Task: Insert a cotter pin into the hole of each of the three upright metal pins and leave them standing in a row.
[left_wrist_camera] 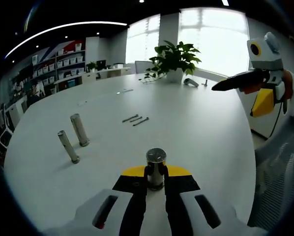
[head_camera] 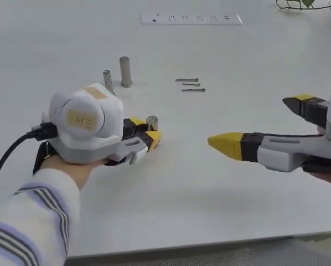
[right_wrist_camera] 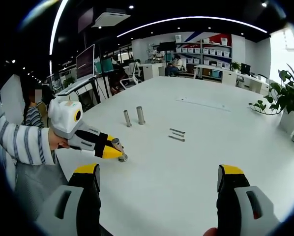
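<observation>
An open office is shown. A long white table [right_wrist_camera: 196,162] is surrounded by desks [right_wrist_camera: 78,87] with monitors [right_wrist_camera: 85,61] and chairs [right_wrist_camera: 134,73]. Shelves [right_wrist_camera: 206,47] with white bins [right_wrist_camera: 223,41] are seen at the far wall, a potted plant [left_wrist_camera: 174,59] by large windows [left_wrist_camera: 211,39], and light strips [right_wrist_camera: 186,21] on the ceiling.

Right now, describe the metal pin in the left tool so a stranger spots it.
On the white tabletop, look front left for the yellow-tipped left tool. An upright silver metal cylinder stands between its jaws. The two silver pins stand free farther back; this one alone is gripped.
</observation>
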Demonstrator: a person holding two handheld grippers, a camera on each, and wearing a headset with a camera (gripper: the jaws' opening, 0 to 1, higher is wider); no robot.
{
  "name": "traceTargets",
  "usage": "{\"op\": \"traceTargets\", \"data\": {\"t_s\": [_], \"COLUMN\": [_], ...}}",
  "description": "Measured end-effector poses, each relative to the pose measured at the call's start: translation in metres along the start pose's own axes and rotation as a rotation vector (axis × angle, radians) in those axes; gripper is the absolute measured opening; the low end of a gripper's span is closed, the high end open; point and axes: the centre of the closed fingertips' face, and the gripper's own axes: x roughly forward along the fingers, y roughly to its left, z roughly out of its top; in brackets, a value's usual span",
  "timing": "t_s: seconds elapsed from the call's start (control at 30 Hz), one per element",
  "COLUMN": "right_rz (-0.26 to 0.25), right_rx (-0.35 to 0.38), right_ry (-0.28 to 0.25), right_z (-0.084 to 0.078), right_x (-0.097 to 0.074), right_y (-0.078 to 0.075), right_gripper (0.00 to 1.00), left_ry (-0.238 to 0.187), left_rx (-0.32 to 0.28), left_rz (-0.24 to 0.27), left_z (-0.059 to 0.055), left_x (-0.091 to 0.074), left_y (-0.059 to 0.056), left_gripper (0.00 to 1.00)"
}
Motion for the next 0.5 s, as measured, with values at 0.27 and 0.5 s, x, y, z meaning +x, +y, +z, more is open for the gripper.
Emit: {"op": "traceTargets", "data": {"t_s": [0.27, 0.5], "right_rz": [0.007, 0.013], "right_rx": [0.001, -0.001], "right_ry": [0.006, 0.007], "right_z": [-0.0031, -0.0037], "right_x": [0.0006, 0.0013], "right_y": [0.0034, 0.0044], "right_gripper": [0.99, 0.99], "left_ry": [-0.018, -0.020], "left_rx": [-0.002, -0.025], "left_rz": [0.006, 0.002], "left_z": [-0.0021, -0.0017], "left_x": [0.0000, -0.0008], "left_y": [-0.0008, -0.0003], "left_gripper": [0.10, 0.10]}}
